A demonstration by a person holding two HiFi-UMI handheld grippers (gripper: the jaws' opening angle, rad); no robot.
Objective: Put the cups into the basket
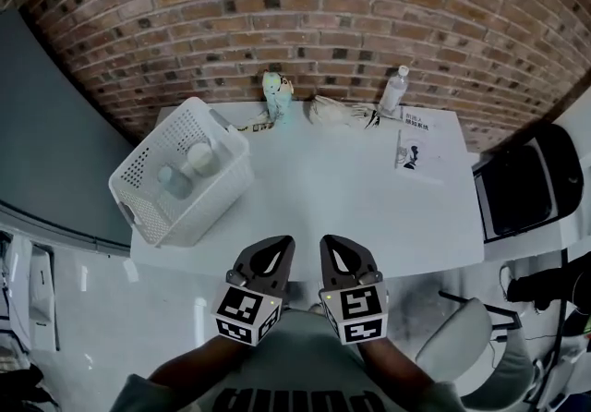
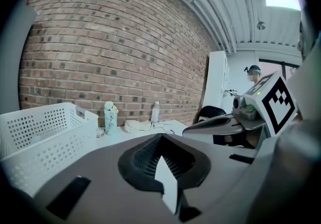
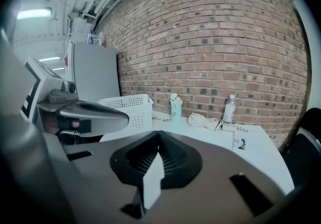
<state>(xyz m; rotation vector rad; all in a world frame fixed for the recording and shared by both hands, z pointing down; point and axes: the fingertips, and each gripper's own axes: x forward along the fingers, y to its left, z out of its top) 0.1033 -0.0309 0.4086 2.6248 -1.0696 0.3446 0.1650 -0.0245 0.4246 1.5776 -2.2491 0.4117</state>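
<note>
With two cups (image 1: 187,168) already inside the white basket (image 1: 205,214) at the frame's left, the task looks finished, and the left gripper (image 1: 280,246) and right gripper (image 1: 332,246), both pressed together and empty, hover at bottom centre by the surface (image 1: 342,188) edge, likely needing only to rest.

We see a white basket (image 1: 148,193) with rows of little holes, pale grey-white cups (image 1: 199,159), a white table (image 1: 323,198) and a red-brown brick wall (image 1: 305,13). Our left gripper (image 1: 282,246) and right gripper (image 1: 331,246) are grey, with black-and-white squares.
</note>
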